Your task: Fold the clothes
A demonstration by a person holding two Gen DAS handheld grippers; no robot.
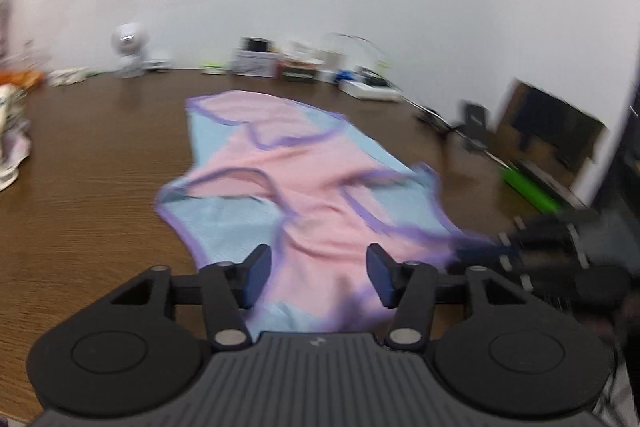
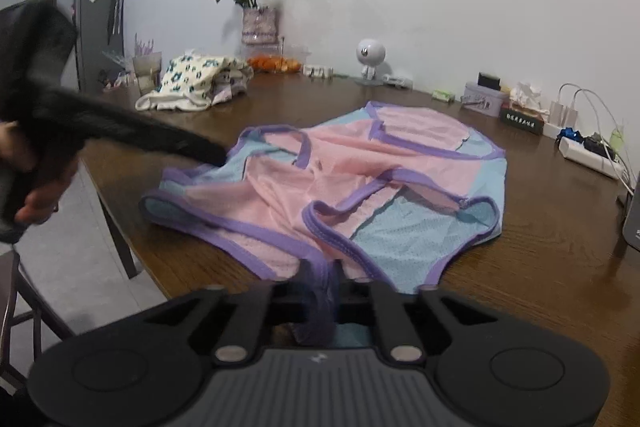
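Note:
A pink and light-blue sleeveless garment (image 1: 312,179) with purple trim lies spread and rumpled on the brown wooden table (image 1: 96,187). My left gripper (image 1: 320,269) is open just above the garment's near edge, its blue pads (image 1: 258,267) apart and pink cloth showing between them. My right gripper (image 2: 320,291) is shut on the purple hem (image 2: 320,279) at the garment's (image 2: 360,171) near edge. In the right wrist view, a hand (image 2: 40,199) holds the blurred left gripper (image 2: 212,151) over the garment's left corner. The right gripper (image 1: 552,259) shows as a dark blur at the right of the left wrist view.
A pile of patterned clothes (image 2: 196,83), a flower vase (image 2: 259,25), a white robot figure (image 2: 370,57), boxes (image 2: 482,99) and a power strip with cables (image 2: 588,149) line the back. The table's left edge (image 2: 116,203) drops to the floor. A dark screen (image 1: 548,135) stands at the right.

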